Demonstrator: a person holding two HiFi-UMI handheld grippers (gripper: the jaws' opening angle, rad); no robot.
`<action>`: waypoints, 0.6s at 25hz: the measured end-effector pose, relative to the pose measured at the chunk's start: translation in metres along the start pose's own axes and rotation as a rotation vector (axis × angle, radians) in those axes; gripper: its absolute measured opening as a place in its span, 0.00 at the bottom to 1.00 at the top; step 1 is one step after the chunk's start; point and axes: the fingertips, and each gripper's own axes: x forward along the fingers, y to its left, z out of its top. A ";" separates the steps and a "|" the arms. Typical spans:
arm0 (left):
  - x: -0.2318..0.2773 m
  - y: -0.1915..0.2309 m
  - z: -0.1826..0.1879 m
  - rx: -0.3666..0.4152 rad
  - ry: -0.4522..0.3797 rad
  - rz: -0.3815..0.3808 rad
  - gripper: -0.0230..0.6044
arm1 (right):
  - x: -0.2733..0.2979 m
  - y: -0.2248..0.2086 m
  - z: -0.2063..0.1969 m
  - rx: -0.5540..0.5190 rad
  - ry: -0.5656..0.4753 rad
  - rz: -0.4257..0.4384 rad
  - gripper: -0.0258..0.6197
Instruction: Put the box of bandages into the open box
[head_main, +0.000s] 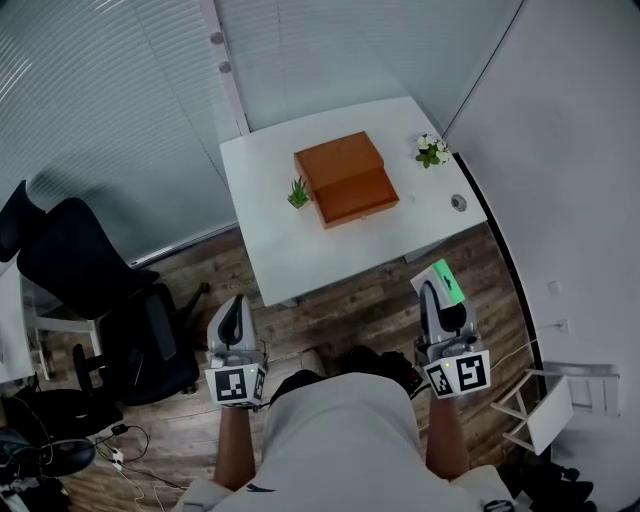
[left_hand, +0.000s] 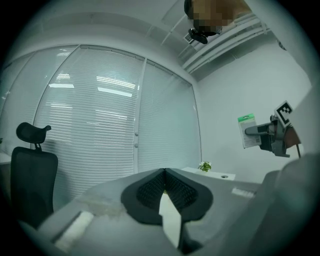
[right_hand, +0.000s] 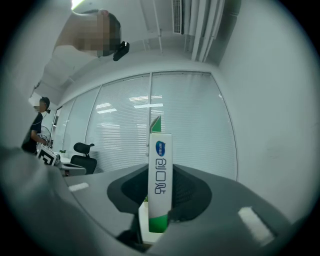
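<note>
Right tool (right_hand: 159, 196) clamps the bandage box (right_hand: 160, 167); left tool (left_hand: 165, 174) closed, empty

Room notes, from my remote seat. The floor (head_main: 190, 268) is wood plank. A white table (head_main: 300, 250) stands against a glass wall with closed blinds (head_main: 110, 110), and a plain white wall (head_main: 570, 150) runs on its right. I see two small potted plants on the table: a green one (head_main: 298, 192) and a white-flowered one (head_main: 432, 150). A black office chair (head_main: 90, 280) is at left, with loose cables (head_main: 120, 450) near it. Ceiling lights reflect in the glass (left_hand: 115, 82).
</note>
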 end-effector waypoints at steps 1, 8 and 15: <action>0.002 0.002 0.000 0.000 0.000 -0.005 0.05 | 0.004 0.000 -0.001 -0.005 0.003 -0.001 0.18; 0.031 0.013 -0.003 -0.008 0.002 0.015 0.05 | 0.044 -0.019 -0.010 -0.005 0.025 0.009 0.18; 0.075 0.019 -0.005 -0.023 0.006 0.094 0.04 | 0.104 -0.053 -0.024 -0.024 0.056 0.089 0.18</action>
